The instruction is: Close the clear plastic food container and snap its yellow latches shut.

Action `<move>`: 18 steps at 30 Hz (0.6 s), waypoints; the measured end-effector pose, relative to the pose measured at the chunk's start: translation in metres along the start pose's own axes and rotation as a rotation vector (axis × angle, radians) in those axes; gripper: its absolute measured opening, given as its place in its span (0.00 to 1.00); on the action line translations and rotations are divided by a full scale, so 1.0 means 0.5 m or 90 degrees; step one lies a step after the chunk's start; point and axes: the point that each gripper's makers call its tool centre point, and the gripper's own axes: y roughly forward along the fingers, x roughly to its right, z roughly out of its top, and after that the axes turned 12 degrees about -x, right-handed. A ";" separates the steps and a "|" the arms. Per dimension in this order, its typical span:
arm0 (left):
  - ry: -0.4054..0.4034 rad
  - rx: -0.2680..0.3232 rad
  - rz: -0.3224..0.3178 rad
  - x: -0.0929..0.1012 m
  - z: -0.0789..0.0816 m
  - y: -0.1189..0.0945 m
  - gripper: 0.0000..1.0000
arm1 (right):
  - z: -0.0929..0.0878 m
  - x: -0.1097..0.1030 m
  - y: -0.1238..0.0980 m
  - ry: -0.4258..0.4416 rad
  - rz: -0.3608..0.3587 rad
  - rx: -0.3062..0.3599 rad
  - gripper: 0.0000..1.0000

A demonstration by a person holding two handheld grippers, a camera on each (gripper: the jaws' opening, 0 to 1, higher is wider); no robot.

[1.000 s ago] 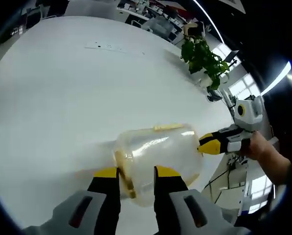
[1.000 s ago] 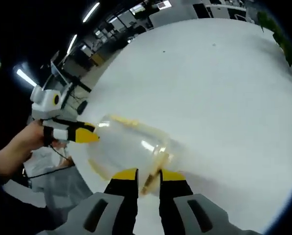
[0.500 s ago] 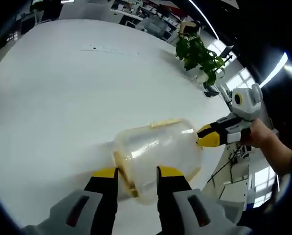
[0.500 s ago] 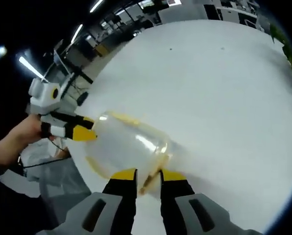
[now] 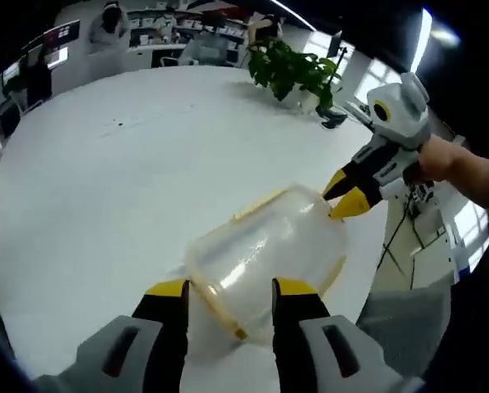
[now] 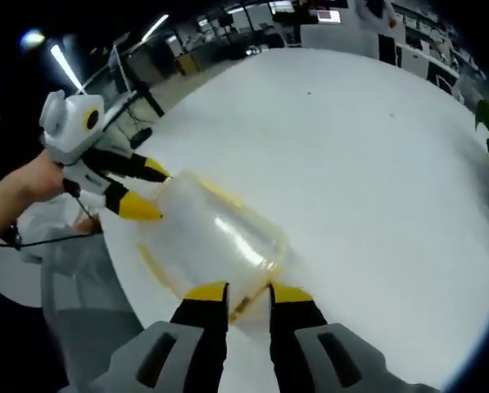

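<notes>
In the left gripper view, my left gripper (image 5: 228,288) has spread wider around the clear container (image 5: 264,260), low in the middle. In the right gripper view, my right gripper (image 6: 248,291) still pinches its yellow latch (image 6: 246,304) at the bottom, so latching continues.

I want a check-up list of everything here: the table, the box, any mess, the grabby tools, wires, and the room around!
Surface: white table, bare around the job.
Job's things: clear container lies on the table; yellow latches at its rims; whether they are snapped cannot be told.
Clutter: nothing seen.
Grippers: left tool open, jaws astride one end of the container; right tool nearly closed at the other end, grip on the latch unclear.
Cables: dark cable hanging past the table edge.
Surroundings: potted plant at the far edge; office desks beyond; a person's hand.
</notes>
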 end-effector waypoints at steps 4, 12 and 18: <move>0.114 0.013 0.034 0.009 0.013 -0.002 0.36 | 0.001 0.002 -0.001 -0.040 -0.022 -0.007 0.17; 0.226 0.027 0.047 0.022 0.021 -0.004 0.29 | 0.009 0.001 -0.004 -0.119 -0.077 -0.018 0.18; 0.273 0.030 0.036 0.024 0.024 -0.005 0.31 | 0.022 -0.005 -0.011 -0.170 -0.076 0.012 0.17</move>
